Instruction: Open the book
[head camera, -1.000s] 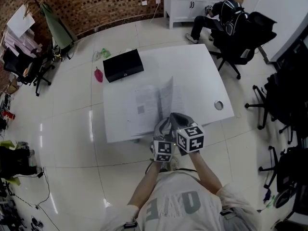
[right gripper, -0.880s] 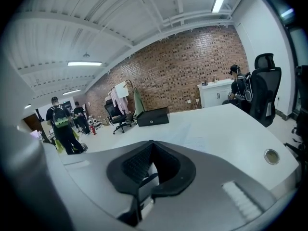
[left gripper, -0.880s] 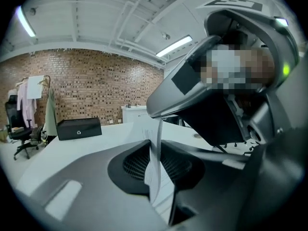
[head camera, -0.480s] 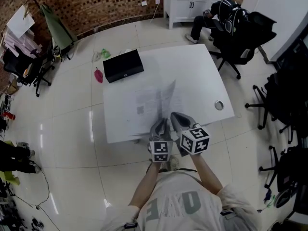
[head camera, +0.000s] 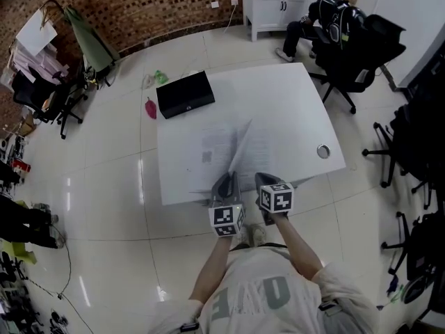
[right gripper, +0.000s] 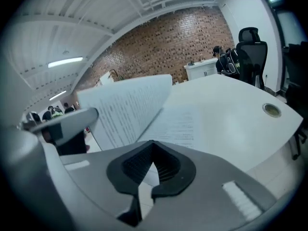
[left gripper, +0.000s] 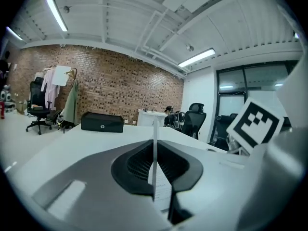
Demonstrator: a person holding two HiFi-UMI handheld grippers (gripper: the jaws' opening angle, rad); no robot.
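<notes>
At the near edge of the tabletop [head camera: 292, 103], the left tool [head camera: 227, 179] is clamped on an upright page [left gripper: 154, 138] of the book [head camera: 208, 148] lying at its middle, the right tool [head camera: 265, 181] closed and empty; advisable to sweep the page left gently, avoiding tearing.

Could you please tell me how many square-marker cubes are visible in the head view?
2. One cube rides on the left gripper, which pinches a page of the book; the other cube rides on the right gripper beside it. None appears hidden.
</notes>
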